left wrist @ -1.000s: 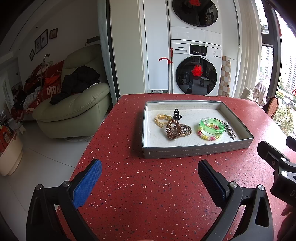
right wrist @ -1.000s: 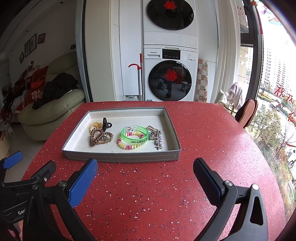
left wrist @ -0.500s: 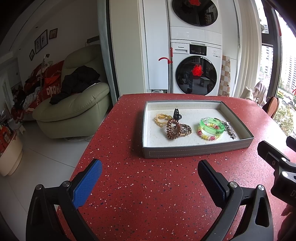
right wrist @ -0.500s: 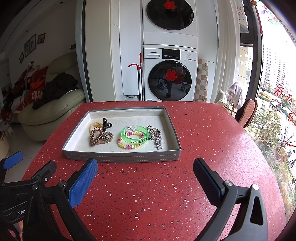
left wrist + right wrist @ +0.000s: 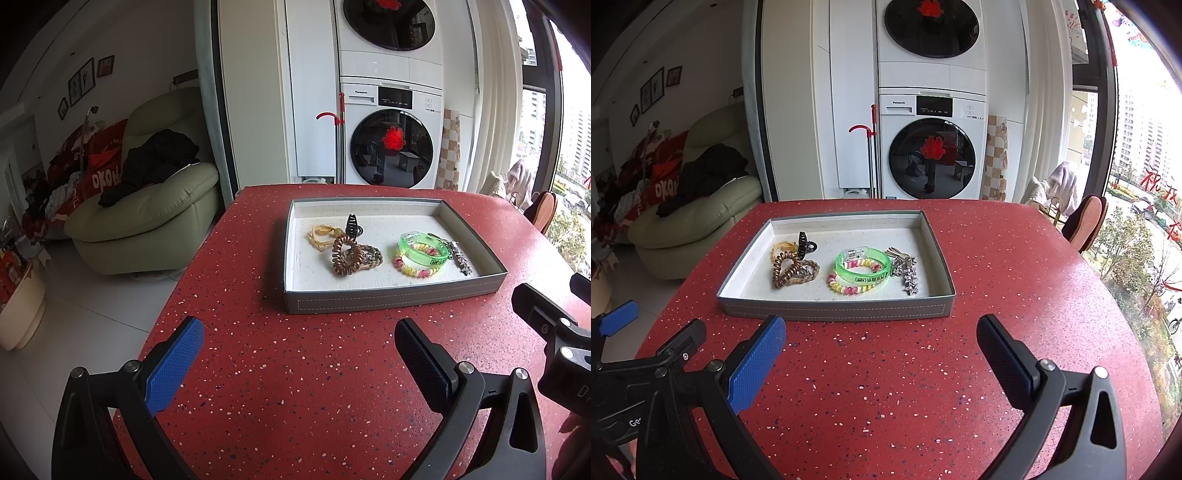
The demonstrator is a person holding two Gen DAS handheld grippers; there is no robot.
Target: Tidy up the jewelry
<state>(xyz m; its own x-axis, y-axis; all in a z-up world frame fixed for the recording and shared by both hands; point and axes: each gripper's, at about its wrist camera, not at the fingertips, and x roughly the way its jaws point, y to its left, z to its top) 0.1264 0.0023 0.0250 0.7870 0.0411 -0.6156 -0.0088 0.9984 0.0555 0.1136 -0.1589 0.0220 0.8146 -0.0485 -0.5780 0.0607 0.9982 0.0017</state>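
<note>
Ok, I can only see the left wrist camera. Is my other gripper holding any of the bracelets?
Observer: No. The right wrist view shows the right gripper wide open with nothing between its fingers. It is over the red table, on the near side of the tray.
Child: Is anything lying on the table to the right of the tray?
Observer: No, that side is bare red table right out to its edge. Past the edge a chair stands by the window.
</note>
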